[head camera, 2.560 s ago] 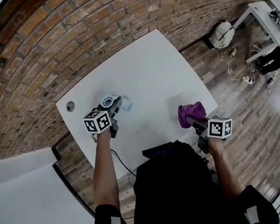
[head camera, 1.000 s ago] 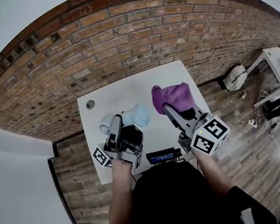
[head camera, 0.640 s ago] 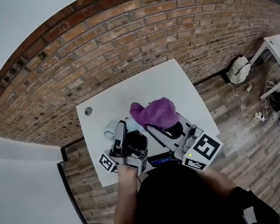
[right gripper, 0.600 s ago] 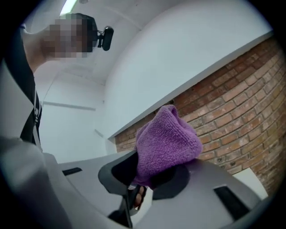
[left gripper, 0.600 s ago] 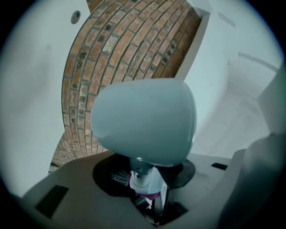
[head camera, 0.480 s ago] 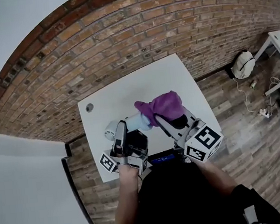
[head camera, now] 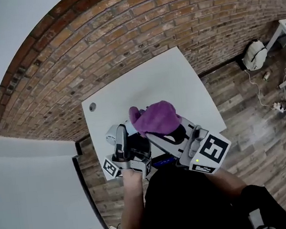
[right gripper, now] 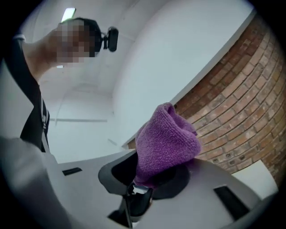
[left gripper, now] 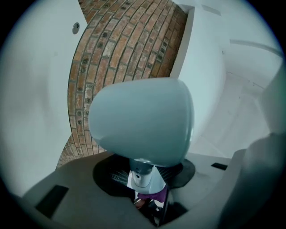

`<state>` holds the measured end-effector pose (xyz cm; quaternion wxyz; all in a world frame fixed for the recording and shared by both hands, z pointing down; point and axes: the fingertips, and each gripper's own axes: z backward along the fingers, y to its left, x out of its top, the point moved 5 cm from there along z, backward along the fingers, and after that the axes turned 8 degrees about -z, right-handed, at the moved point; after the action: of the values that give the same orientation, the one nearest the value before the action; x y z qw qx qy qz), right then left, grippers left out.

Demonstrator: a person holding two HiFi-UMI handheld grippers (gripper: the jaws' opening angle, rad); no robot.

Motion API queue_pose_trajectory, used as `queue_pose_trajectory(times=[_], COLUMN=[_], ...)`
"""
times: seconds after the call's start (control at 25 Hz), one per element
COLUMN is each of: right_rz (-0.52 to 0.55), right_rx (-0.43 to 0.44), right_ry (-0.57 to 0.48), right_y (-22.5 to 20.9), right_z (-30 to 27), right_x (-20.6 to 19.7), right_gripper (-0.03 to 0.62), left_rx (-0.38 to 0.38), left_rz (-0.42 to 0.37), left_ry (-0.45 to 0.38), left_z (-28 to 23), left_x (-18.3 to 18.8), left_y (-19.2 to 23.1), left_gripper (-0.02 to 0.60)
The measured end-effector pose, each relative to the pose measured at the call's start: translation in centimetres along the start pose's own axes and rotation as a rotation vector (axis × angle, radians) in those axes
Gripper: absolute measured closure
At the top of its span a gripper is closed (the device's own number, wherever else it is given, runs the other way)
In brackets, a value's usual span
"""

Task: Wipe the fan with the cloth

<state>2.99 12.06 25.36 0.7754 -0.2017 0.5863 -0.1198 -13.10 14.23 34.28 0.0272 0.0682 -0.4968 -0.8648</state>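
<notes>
My left gripper (head camera: pixel 122 138) is shut on the stem of a small pale blue fan (head camera: pixel 111 135) and holds it up above the white table (head camera: pixel 170 83). In the left gripper view the fan's rounded head (left gripper: pixel 140 120) fills the middle, with its stem between the jaws of the left gripper (left gripper: pixel 143 181). My right gripper (head camera: pixel 157 133) is shut on a bunched purple cloth (head camera: pixel 153 118). The cloth lies against the fan's head and hides most of it in the head view. In the right gripper view the cloth (right gripper: pixel 167 143) stands up out of the right gripper (right gripper: pixel 138 188).
A round cable hole (head camera: pixel 92 107) sits near the table's far left corner. A dark device with a blue screen (head camera: pixel 164 161) lies at the near edge. A brick wall (head camera: pixel 124 32) runs behind the table. A white bag (head camera: pixel 256 54) and cables lie on the wooden floor to the right.
Both grippers have risen from the table and come together. In the last half second the cloth slid left over the fan's head, which now shows much less.
</notes>
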Motion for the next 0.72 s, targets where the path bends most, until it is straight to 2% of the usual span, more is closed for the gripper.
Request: queue_pose_trajectory(times=[0.12,0.2,0.28,0.4,0.44,0.52,0.6,0.72], right_rz=[-0.054,-0.076,-0.093,-0.143,-0.169,-0.189,-0.154,-0.077], right_rx=[-0.004,-0.036,-0.106,-0.26,-0.271,-0.222,-0.123,-0.021], right_ry=[-0.01,-0.017,-0.002,0.038,0.021,-0.042,-0.082,-0.021], right_y=[-0.7,-2.1,-4.1,-7.4,-7.7,-6.5,-3.8,-0.2], right_z=[0.7,1.8,2.8,4.8,5.3,5.7,5.3,3.5], right_x=[-1.4,-2.1,-3.0,-4.1,-3.9,-2.3,-0.3,0.1], right_gripper=[0.522,0.522,0.522,0.522,0.522,0.522,0.523,0.522], left_rx=[-0.003,-0.015,-0.019,-0.031,-0.031,-0.025,-0.02,-0.021], left_rz=[0.0,-0.011,-0.025,-0.022,-0.028,-0.038,-0.043,-0.059], left_ry=[0.003,0.01,0.014,0.014,0.017,0.02,0.021,0.034], left_z=[0.3,0.5,0.7,1.0,1.0,1.0,0.9,0.6], left_x=[-0.9,-1.4,-1.7,-2.0,-2.1,-2.0,-2.0,-2.6], left_y=[-0.4,-0.8,-1.1,-1.3,-1.5,-1.5,-1.5,-1.5], left_gripper=[0.414,0.416,0.416,0.416,0.416,0.416,0.416,0.416])
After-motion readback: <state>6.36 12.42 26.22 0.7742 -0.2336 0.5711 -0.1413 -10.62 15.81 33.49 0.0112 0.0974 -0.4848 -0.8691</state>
